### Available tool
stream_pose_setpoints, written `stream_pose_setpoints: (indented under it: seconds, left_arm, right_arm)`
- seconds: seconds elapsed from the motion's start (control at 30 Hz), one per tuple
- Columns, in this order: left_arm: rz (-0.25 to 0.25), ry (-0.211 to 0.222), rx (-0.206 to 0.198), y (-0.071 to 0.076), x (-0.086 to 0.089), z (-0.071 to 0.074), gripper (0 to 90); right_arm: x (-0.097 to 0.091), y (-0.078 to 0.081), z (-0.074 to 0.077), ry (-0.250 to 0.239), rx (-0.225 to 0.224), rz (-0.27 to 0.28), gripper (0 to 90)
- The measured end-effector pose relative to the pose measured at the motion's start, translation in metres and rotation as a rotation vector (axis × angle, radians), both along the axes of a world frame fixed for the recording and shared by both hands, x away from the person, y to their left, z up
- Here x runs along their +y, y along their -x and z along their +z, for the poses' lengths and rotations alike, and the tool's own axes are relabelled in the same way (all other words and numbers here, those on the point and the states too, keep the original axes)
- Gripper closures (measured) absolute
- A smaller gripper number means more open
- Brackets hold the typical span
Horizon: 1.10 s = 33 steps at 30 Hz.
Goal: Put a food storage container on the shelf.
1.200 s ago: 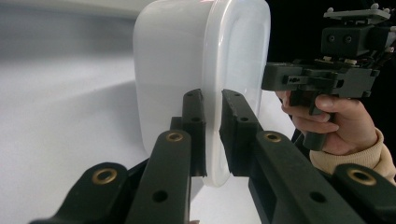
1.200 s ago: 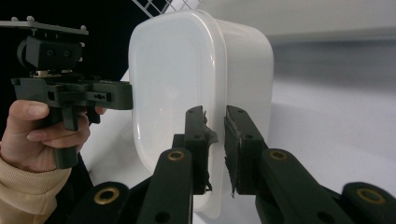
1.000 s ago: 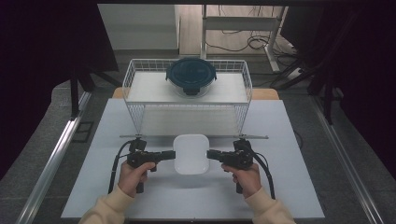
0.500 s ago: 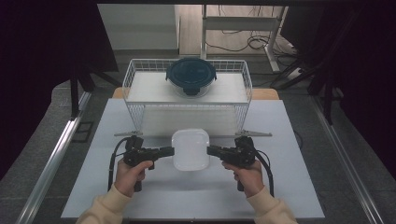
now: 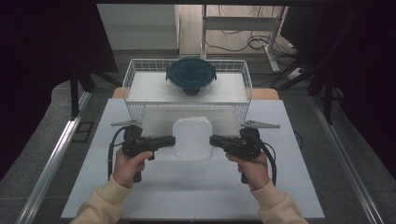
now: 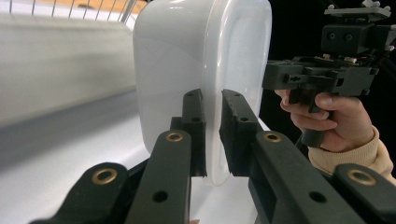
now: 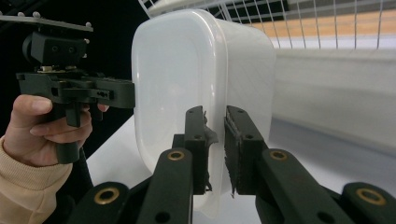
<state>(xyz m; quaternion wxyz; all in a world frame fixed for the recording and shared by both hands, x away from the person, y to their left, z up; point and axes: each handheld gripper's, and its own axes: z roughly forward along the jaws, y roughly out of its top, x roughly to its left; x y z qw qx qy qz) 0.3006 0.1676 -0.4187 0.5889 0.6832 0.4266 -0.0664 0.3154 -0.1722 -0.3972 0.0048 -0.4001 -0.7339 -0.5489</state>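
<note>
A white plastic box [image 5: 192, 138] is being held above the white table [image 5: 140, 196], just in front of the wire basket [image 5: 135, 79], its rim being clamped on opposite sides by the left gripper [image 5: 169, 139] and the right gripper [image 5: 215, 140]. In the basket, a dark round lidded container [image 5: 190, 75] is being kept

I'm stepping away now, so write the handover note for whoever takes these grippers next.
Left gripper: shut on the rim of the white container, at its left side.
Right gripper: shut on the rim at its right side.
Container: lidded, held between the two in front of the wire basket.
In the basket: a dark round lidded container.
Done: both grips set.
Left: probably carry it over the near wall into the basket, then release.
</note>
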Motion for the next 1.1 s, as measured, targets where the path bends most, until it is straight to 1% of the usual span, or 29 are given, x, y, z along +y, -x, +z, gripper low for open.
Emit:
stream_pose_setpoints:
  seconds: [0.03, 0.07, 0.3, 0.33, 0.37, 0.4, 0.43, 0.47, 0.5, 0.53, 0.57, 0.6, 0.67, 0.7, 0.73, 0.77, 0.8, 0.83, 0.87, 1.03, 1.1]
  left_arm:
    - [0.0, -0.001, -0.012, -0.001, 0.0, 0.006, 81.0]
    - [0.0, -0.001, -0.012, -0.001, 0.0, 0.006, 81.0]
    - [0.005, -0.005, -0.059, -0.007, 0.002, 0.029, 81.0]
    - [0.006, -0.005, -0.065, -0.008, 0.003, 0.033, 81.0]
    - [0.008, -0.004, -0.073, -0.009, 0.003, 0.036, 81.0]
    - [0.009, -0.002, -0.078, -0.01, 0.003, 0.04, 81.0]
    - [0.01, -0.002, -0.084, -0.011, 0.004, 0.044, 81.0]
    - [0.01, -0.003, -0.091, -0.013, 0.005, 0.048, 80.9]
    - [0.014, -0.006, -0.104, -0.015, 0.005, 0.056, 80.8]
    - [0.015, -0.008, -0.111, -0.016, 0.006, 0.061, 80.9]
    - [0.016, -0.008, -0.118, -0.018, 0.007, 0.065, 80.9]
    - [0.016, -0.008, -0.118, -0.018, 0.007, 0.065, 80.8]
    - [0.019, -0.009, -0.133, -0.021, 0.008, 0.075, 80.8]
    - [0.017, -0.003, -0.141, -0.025, 0.009, 0.083, 80.8]
    - [0.017, -0.003, -0.141, -0.025, 0.009, 0.083, 80.8]
    - [0.014, 0.001, -0.14, -0.029, 0.011, 0.087, 80.8]
    - [0.012, 0.006, -0.137, -0.032, 0.011, 0.09, 80.8]
    - [0.01, 0.017, -0.13, -0.039, 0.013, 0.096, 80.8]
    - [0.01, 0.017, -0.13, -0.039, 0.013, 0.096, 80.8]
    - [0.012, 0.024, -0.131, -0.055, 0.017, 0.111, 80.8]
    - [0.014, 0.018, -0.14, -0.06, 0.018, 0.117, 80.8]
  right_arm:
    - [0.0, -0.001, 0.006, -0.001, -0.014, -0.002, 79.3]
    - [0.0, -0.001, 0.006, -0.001, -0.014, -0.002, 79.3]
    - [0.003, -0.004, 0.03, 0.003, -0.068, -0.001, 79.3]
    - [0.003, -0.005, 0.034, 0.005, -0.075, -0.002, 79.3]
    - [0.004, -0.008, 0.042, 0.007, -0.091, -0.002, 79.3]
    - [0.004, -0.008, 0.042, 0.007, -0.091, -0.002, 79.3]
    - [0.005, -0.009, 0.046, 0.007, -0.099, -0.002, 79.3]
    - [0.006, -0.01, 0.05, 0.007, -0.107, -0.002, 79.3]
    - [0.007, -0.012, 0.058, 0.009, -0.126, -0.003, 79.3]
    - [0.008, -0.013, 0.062, 0.01, -0.135, -0.002, 79.3]
    - [0.008, -0.014, 0.066, 0.008, -0.14, 0.0, 79.3]
    - [0.008, -0.014, 0.066, 0.008, -0.14, 0.0, 79.3]
    - [0.009, -0.017, 0.075, 0.0, -0.153, 0.001, 79.3]
    - [0.01, -0.021, 0.084, -0.004, -0.166, 0.004, 79.3]
    - [0.01, -0.021, 0.084, -0.004, -0.166, 0.004, 79.3]
    - [0.011, -0.026, 0.093, -0.009, -0.174, 0.004, 79.3]
    - [0.011, -0.026, 0.093, -0.009, -0.174, 0.004, 79.3]
    - [0.013, -0.031, 0.101, -0.008, -0.18, 0.006, 79.4]
    - [0.013, -0.031, 0.101, -0.008, -0.18, 0.006, 79.4]
    - [0.017, -0.049, 0.121, -0.008, -0.189, 0.007, 79.3]
    - [0.018, -0.052, 0.124, -0.008, -0.192, 0.007, 79.4]
